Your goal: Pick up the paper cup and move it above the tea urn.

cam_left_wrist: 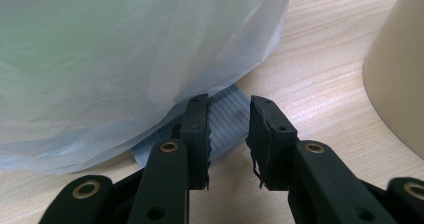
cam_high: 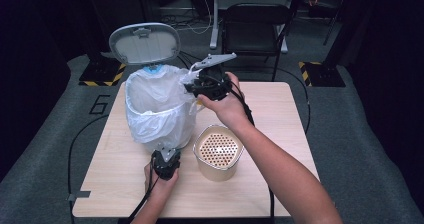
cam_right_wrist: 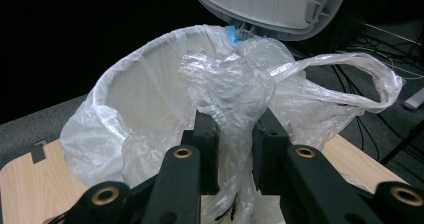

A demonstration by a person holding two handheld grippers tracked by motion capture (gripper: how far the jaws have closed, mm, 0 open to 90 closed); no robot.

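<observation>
A small bin lined with a white plastic bag [cam_high: 155, 104] stands at the table's back left, its grey lid [cam_high: 144, 43] raised. At the bin's right rim my right gripper [cam_high: 192, 86] is shut on a bunched fold of the bag [cam_right_wrist: 235, 84], and a handle loop [cam_right_wrist: 350, 79] trails off to the right. Low at the bin's front my left gripper [cam_high: 165, 156] stands open. In the left gripper view its jaws [cam_left_wrist: 228, 104] straddle a ribbed grey tab [cam_left_wrist: 230, 121] that pokes out under the hanging bag [cam_left_wrist: 125, 49].
A beige perforated container [cam_high: 217, 151] stands right of the left gripper, close to the bin. The wooden table [cam_high: 280, 109] has free surface on its right and front. A black chair [cam_high: 255, 24] stands behind the table, and cables lie on the floor.
</observation>
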